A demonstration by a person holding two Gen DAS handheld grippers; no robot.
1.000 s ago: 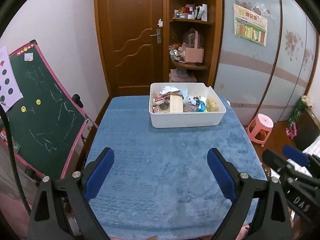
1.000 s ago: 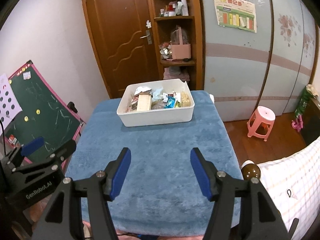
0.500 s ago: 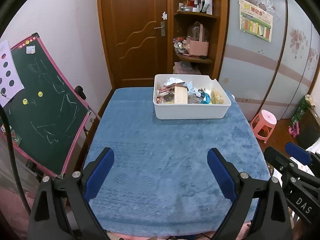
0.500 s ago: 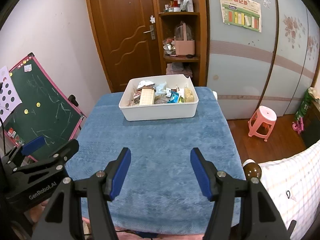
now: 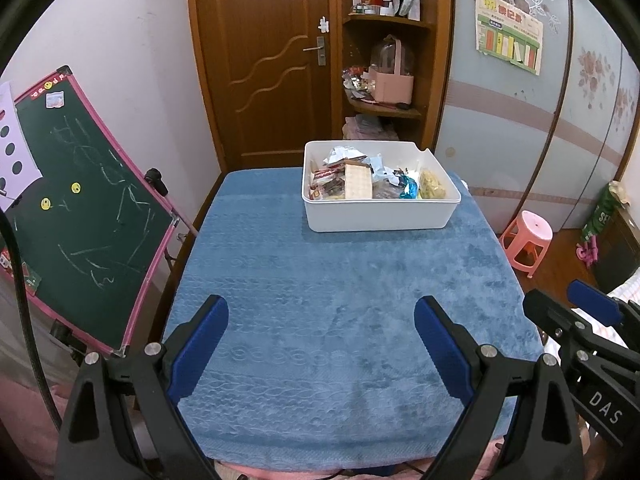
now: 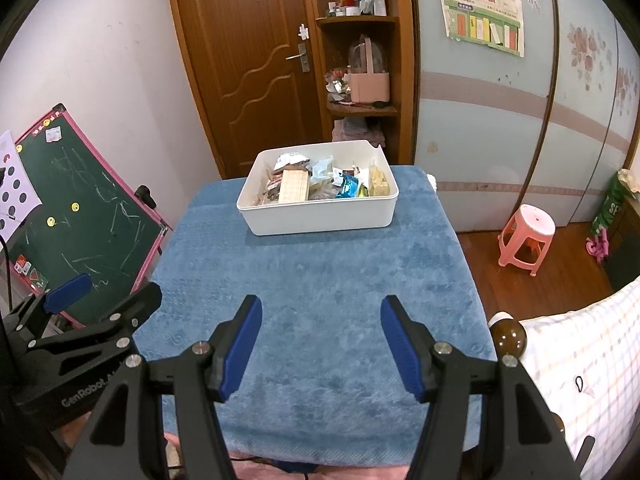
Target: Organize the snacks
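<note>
Both grippers idle over a bare worktop; the snacks sit packed in the bin at the far side.

You have the blue worktop (image 5: 332, 280) bare in front of you, and the white bin (image 5: 380, 212) stands at its far edge, a little right of centre in the left view, with the snacks (image 6: 320, 186) heaped inside in a loose jumble. Your left gripper (image 5: 322, 338) hangs over the near edge with its jaws wide and empty; your right gripper (image 6: 322, 344) does the same, its jaws parted less widely and also empty. From here the risk, as I judge it, is the reach: the bin is well apart from both grippers, and the packets overlap, so a hasty pinch may lift two at once or crush a soft wrapper, and a push against the near wall could slide the bin toward the far edge.
</note>
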